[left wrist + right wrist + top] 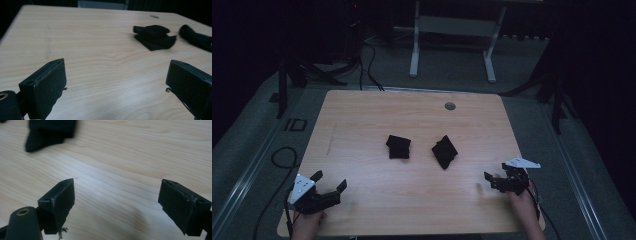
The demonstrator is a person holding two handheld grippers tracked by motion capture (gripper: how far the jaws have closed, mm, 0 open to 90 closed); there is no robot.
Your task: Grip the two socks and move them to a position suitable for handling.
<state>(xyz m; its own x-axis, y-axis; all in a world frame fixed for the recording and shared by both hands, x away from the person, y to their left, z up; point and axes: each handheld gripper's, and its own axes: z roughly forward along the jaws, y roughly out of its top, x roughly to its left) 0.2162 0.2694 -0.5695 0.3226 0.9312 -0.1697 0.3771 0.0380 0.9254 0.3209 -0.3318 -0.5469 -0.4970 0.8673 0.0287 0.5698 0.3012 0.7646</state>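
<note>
High view has you at the near edge of the wooden table [362, 115], a tool in each hand. Your left gripper [329, 181] sits at the near left corner, jaws spread wide with bare wood between them. Your right gripper [490, 181] is at the near right edge, jaws likewise parted and holding nothing. Out in the middle lie two dark folded cloths, close together but apart: the left cloth [398, 146] is squarish, the right cloth [444, 151] is turned cornerwise. Both lie well away from your tools, farther up the table. Left gripper view looks between its open jaws across the wood to the left cloth [155, 37], with the right cloth [196, 37] beyond it at the right edge. Right gripper view shows the right cloth [50, 133] at upper left, blurred, ahead of the released jaws.
</note>
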